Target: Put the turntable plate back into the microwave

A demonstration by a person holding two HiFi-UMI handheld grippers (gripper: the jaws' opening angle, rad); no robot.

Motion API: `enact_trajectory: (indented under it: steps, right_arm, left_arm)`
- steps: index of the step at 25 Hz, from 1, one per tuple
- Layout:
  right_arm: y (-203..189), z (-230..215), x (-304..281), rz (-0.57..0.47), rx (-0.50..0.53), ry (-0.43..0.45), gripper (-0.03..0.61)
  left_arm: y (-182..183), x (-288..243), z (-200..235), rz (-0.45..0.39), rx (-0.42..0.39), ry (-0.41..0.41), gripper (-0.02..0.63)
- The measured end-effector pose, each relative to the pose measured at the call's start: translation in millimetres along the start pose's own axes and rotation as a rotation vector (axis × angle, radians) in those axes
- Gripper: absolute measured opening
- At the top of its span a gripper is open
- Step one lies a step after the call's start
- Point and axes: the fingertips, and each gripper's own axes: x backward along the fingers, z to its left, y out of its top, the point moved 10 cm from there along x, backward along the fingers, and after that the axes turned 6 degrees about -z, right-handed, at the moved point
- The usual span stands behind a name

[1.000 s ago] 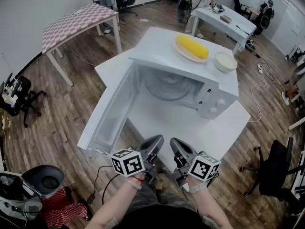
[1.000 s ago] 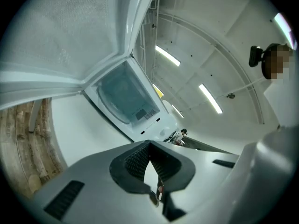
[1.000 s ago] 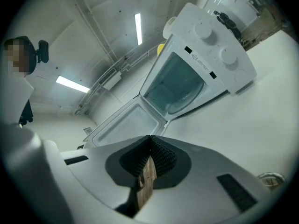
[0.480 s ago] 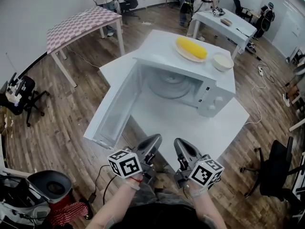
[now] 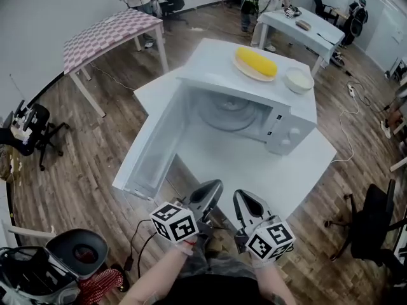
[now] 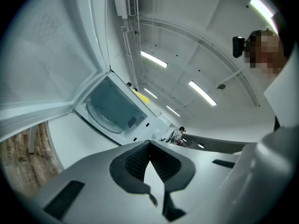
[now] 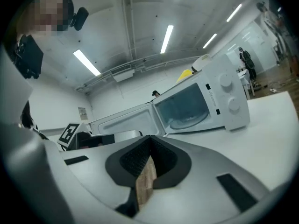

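The white microwave [image 5: 289,129] stands on a white table [image 5: 254,170] with its door [image 5: 152,151] swung wide to the left. The glass turntable plate [image 5: 226,113] lies flat inside the cavity, also visible in the left gripper view [image 6: 103,118] and the right gripper view [image 7: 189,120]. Both grippers hover side by side off the table's near corner, close to the person's body and far from the microwave. The left gripper [image 5: 213,188] [image 6: 149,143] is shut with nothing in it. The right gripper [image 5: 240,197] [image 7: 150,138] is shut and holds nothing.
On top of the microwave sit a plate with a yellow corn cob [image 5: 255,62] and a white bowl [image 5: 297,80]. A checkered table [image 5: 108,33] stands far left, another white table [image 5: 305,24] behind. Office chairs [image 5: 372,227] [image 5: 25,129] and a grey bin [image 5: 76,253] ring the floor.
Both grippers have drifted slightly back toward the body and stay shut. The microwave, its door and the plate inside have not moved.
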Motion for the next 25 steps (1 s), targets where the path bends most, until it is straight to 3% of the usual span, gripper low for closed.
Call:
enact_trajectory:
  steps: [5, 18, 25]
  right_arm:
    - [16.8, 4.2, 1.6, -0.011, 0.052, 0.037, 0.020]
    - [16.1, 6.4, 13.1, -0.015, 0.077, 0.016, 0.020]
    - [23.1, 20.3, 30.3, -0.033, 0.150, 0.063, 0.020]
  left_arm:
    - [3.5, 7.6, -7.3, -0.026, -0.027, -0.009, 0.012]
    - [3.0, 15.4, -17.4, -0.022, -0.061, -0.002, 0.012]
    - [7.7, 26.3, -30.8, -0.068, -0.080, -0.004, 0.012]
